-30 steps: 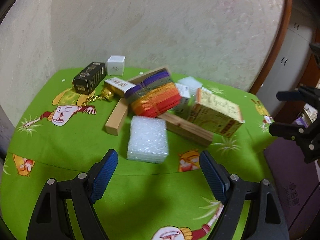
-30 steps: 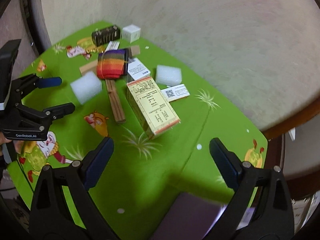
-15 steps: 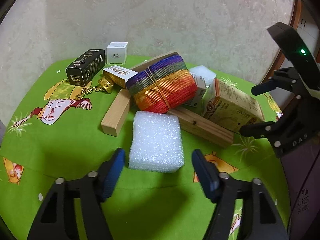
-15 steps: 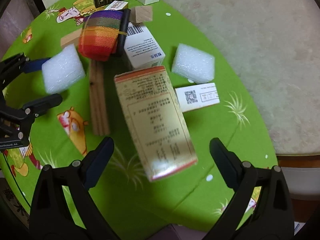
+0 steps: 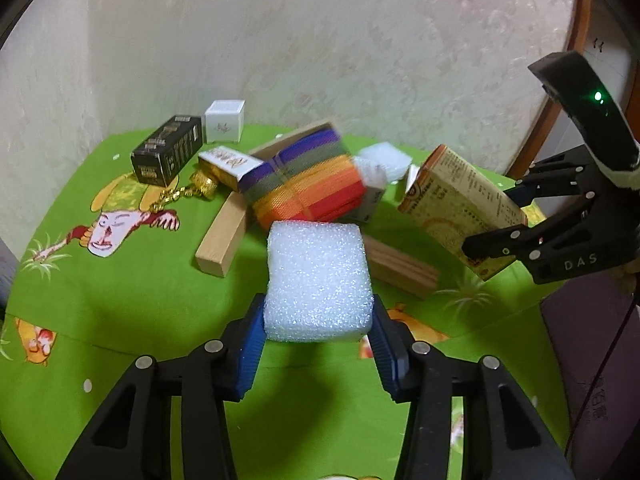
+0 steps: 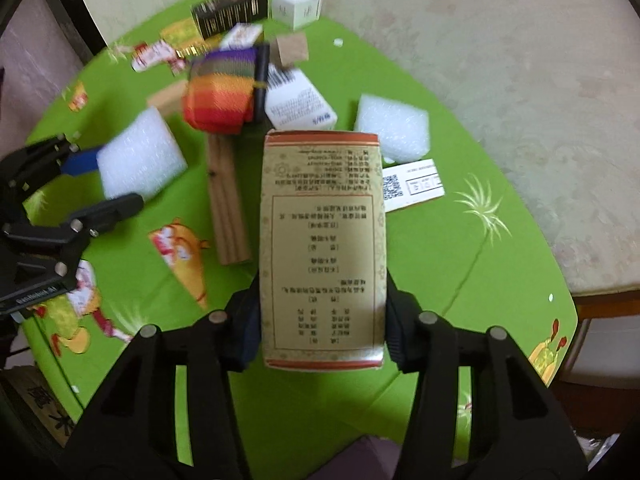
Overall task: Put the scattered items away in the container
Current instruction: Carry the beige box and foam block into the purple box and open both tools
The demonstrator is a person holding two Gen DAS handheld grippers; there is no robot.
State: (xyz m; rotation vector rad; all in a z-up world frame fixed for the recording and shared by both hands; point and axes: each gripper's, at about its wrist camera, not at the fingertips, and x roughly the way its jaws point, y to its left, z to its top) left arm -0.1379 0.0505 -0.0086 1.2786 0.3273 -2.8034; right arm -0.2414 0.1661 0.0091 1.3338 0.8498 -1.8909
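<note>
On the green cartoon tablecloth (image 5: 120, 300), "DAS"-marked right fingers (image 6: 320, 328) are closing on the printed carton (image 6: 322, 248), left fingers (image 5: 318, 332) on the foam block (image 5: 318, 280).

White foam block (image 5: 318, 280) and tan printed carton (image 6: 323, 248) each sit clamped, lifted.

Coarse, sparkly white foam block (image 5: 318, 280); matt printed cardboard carton (image 6: 322, 248). Bare, matt wood slat (image 5: 400, 270). Ribbed woven rainbow cloth bundle (image 5: 308, 184) on smooth green tablecloth (image 5: 120, 300).

Bare green worktop (image 5: 120, 300) is lying open along the near edge; the rainbow strap roll (image 5: 308, 184) and wooden blocks (image 5: 222, 240) are crowding the middle; the wall (image 5: 320, 40) is closing off the back.
</note>
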